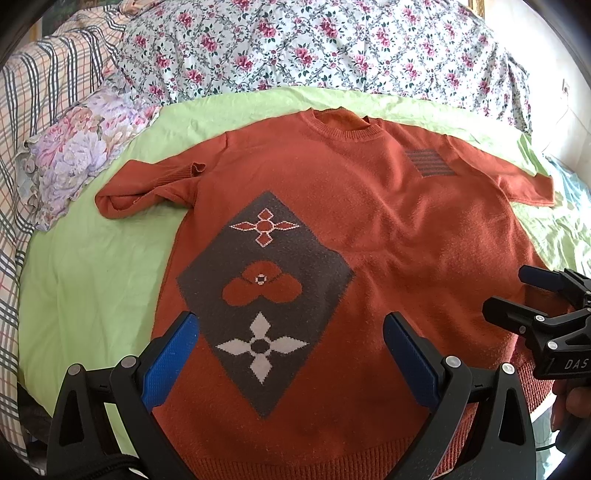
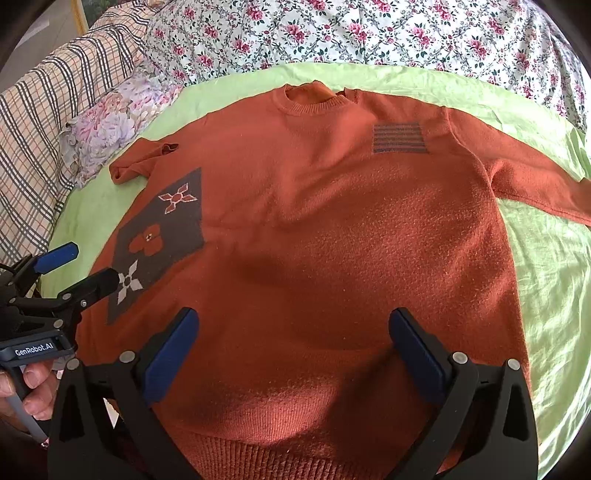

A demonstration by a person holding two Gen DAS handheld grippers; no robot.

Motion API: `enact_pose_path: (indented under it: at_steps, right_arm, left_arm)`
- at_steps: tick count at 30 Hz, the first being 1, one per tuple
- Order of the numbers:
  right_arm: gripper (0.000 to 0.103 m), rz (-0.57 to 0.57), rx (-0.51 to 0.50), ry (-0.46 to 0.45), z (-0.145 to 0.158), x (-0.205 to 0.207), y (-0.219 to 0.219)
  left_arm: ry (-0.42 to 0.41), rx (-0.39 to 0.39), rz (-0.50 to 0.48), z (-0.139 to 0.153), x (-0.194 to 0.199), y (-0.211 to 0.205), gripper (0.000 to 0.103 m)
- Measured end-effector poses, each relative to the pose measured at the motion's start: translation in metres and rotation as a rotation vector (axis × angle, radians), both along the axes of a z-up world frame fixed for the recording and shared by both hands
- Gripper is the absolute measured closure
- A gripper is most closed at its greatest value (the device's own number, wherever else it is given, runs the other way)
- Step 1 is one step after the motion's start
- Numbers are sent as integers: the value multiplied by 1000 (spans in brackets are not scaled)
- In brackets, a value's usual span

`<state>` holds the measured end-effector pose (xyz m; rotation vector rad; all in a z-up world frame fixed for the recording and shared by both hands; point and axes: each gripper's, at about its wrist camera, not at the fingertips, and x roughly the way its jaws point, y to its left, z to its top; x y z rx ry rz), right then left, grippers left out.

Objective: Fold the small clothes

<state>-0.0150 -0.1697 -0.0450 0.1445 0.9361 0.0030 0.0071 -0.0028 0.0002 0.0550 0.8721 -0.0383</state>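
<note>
Orange sweater [image 1: 369, 206] lies flat, front up, on the green sheet [image 1: 92, 266], neck at 12 o'clock and hem at 6, w/ a grey diamond patch [image 1: 264, 295] on its front. One sleeve [image 1: 147, 184] is bunched up at abt 10 o'clock, the other sleeve [image 2: 535, 184] stretches out toward 3. Left gripper [image 1: 291, 350] hovers over the patch near the hem, jaws spread wide, nothing in them. Right gripper [image 2: 293, 343] is the same deal, wide apart and empty over the plain part by the hem. Floral quilt [image 2: 369, 33] sits at 12, plaid blanket [image 1: 33, 96] at 10.
</note>
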Motion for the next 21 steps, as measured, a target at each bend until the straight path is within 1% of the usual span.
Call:
enact_pose_path:
  at_steps: [1, 4, 5, 6, 9, 10, 11, 13, 19, 20, 21]
  right_arm:
    - [1, -1, 0, -12, 1, -1, 0]
    - [1, -3, -12, -49, 3, -2, 0]
    - [1, -3, -21, -69, 3, -3, 0]
    - [1, -4, -22, -73, 4, -3, 0]
    - [1, -3, -47, -59, 5, -3, -1]
    - [1, -3, -46, -36, 6, -2, -2]
    - [1, -3, -43, -37, 8, -2, -3]
    - [1, -10, -44, -41, 10, -3, -4]
    - [1, -44, 18, -47, 13, -1, -22]
    - [1, -52, 35, -48, 13, -1, -27]
    - [1, -64, 48, -50, 13, 0, -34]
  left_arm:
    - [0, 1, 0, 0, 0, 0, 3]
    - [-9, -24, -1, 0, -1, -1, 3]
    - [-17, -48, -3, 0, -1, 0, 3]
    - [-18, -49, -4, 0, -1, -1, 3]
    - [-17, -41, -5, 0, 0, -2, 3]
    - [-9, -23, -5, -1, 1, -2, 3]
    - [-4, -30, -6, -1, 3, -2, 3]
    - [31, -2, -11, -4, 7, 0, 3]
    - [82, -4, -4, -9, 24, 4, 3]
    - [86, 2, 3, -10, 28, 4, 3]
    - [65, 14, 7, -11, 31, 5, 3]
